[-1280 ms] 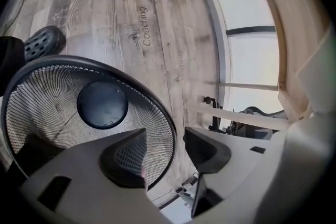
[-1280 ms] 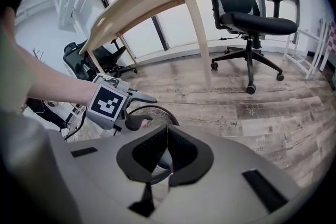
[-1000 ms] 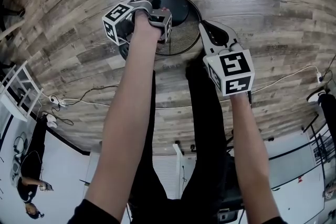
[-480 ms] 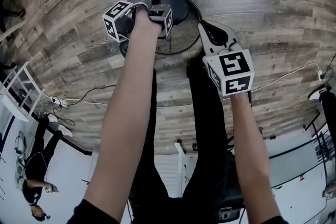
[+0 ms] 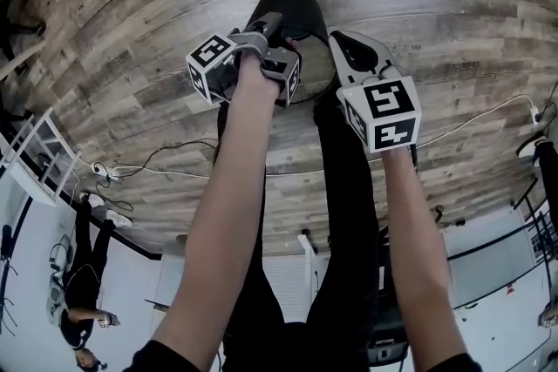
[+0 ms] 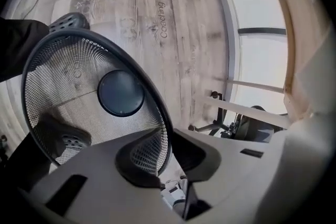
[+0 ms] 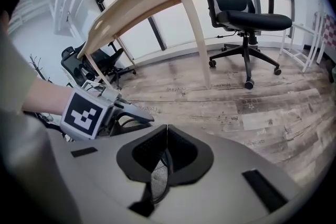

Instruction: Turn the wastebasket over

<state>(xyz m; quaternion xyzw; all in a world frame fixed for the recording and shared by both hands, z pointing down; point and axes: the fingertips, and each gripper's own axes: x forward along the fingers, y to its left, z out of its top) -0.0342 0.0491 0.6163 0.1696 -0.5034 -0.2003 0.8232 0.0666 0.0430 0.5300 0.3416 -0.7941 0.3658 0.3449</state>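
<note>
The black mesh wastebasket (image 5: 301, 13) is tipped on the wooden floor between both grippers. In the left gripper view I look into its mouth (image 6: 79, 76) and see the solid round bottom. My left gripper (image 5: 272, 23) has just been closing, and its jaws (image 6: 168, 165) now pinch the rim between them. My right gripper (image 5: 336, 43) is shut on the opposite rim, with mesh (image 7: 155, 178) showing between its jaws (image 7: 165, 152). The left gripper's marker cube (image 7: 84, 113) shows in the right gripper view.
The person's black-trousered legs (image 5: 349, 213) stand just behind the basket, a shoe (image 6: 68, 21) beside it. Cables (image 5: 174, 157) run across the floor. A wooden desk (image 7: 142, 2) and an office chair (image 7: 247, 13) stand beyond. A white rack (image 5: 35, 152) is at the left.
The left gripper has moved right and toward the person. The basket, seen before as a full round mouth from above, now looks narrower and tipped.
</note>
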